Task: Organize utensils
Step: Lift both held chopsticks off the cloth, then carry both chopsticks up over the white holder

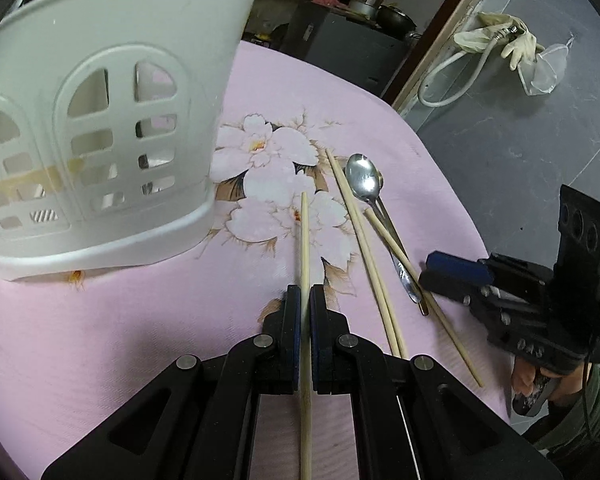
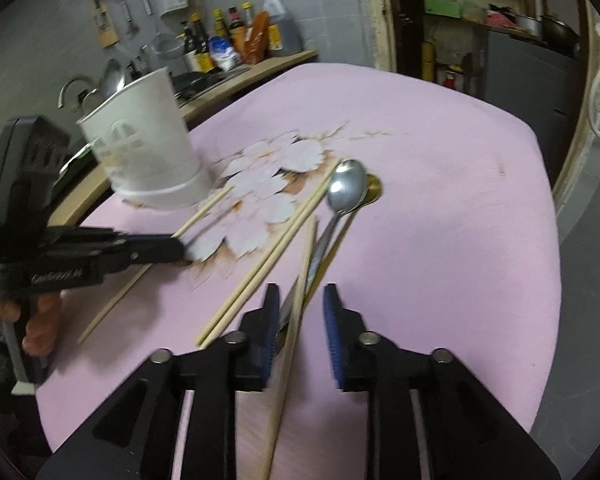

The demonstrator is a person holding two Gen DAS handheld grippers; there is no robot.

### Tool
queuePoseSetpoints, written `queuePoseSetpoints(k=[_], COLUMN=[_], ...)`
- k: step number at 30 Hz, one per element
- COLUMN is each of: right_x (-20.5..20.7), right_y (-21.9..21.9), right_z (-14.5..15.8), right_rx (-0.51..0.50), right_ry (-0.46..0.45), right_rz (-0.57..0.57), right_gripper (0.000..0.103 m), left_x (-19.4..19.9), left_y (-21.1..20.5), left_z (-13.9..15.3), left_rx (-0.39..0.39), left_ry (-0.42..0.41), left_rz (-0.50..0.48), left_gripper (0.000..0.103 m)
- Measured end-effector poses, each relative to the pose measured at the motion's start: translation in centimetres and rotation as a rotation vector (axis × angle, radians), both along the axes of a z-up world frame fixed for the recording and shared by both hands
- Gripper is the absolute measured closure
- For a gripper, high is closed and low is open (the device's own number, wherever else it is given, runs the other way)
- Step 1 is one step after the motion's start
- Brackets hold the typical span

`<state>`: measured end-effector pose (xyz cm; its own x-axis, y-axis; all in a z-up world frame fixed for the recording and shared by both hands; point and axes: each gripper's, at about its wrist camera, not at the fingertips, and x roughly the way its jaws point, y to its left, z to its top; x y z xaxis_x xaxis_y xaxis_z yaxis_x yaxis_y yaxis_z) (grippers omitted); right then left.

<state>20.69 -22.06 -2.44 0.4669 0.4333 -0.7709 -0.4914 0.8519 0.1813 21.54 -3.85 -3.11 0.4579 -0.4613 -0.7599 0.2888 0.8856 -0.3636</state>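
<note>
Clamping a single chopstick point(image 1: 304, 240) above the pink cloth point(image 1: 140, 320), the left gripper point(image 1: 305, 296) sits beside the white holder point(image 1: 100, 120); the right gripper point(image 2: 302, 300) stands parted around another chopstick point(image 2: 296, 320), near the spoon point(image 2: 346, 188).

white holder point(image 1: 100, 128) beside bare cloth point(image 1: 100, 340)

A pink cloth point(image 1: 100, 340) printed with pale flowers and brown leaves is spread on the bench, where a white holder point(image 1: 100, 120) with cut-out windows, tan chopsticks point(image 1: 364, 248) and a silver spoon point(image 1: 362, 178) are seen.
</note>
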Motion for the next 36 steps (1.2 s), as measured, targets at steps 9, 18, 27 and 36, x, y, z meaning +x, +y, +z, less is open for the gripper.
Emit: queuePoseSetpoints(k=[9,18,27,36], right_x=[-1.6,-3.5,-5.0,-6.1], right_y=[2.3,1.5,0.3,-0.9], right_z=[-0.8,-0.6,-0.9,1.3], right_rx=[-0.142,-0.137,-0.065,0.140], right_ry=[-0.021,0.077,0.083,-0.042], right_rz=[0.071,0.096,0.015,-0.073], right_gripper=[0.090,0.089,0.100,0.100], left_x=[-0.1,-0.4,-0.9,-3.3], left_y=[0.7,0.8,1.2,2.4], left_z=[0.2,0.2,0.5,2.9], left_rx=[-0.010,-0.006,-0.041,-0.092], left_ry=[0.008,0.012,0.004,-0.141], left_rz=[-0.007,-0.010,-0.001,0.037], left_gripper=[0.100,0.100,0.100,0.100])
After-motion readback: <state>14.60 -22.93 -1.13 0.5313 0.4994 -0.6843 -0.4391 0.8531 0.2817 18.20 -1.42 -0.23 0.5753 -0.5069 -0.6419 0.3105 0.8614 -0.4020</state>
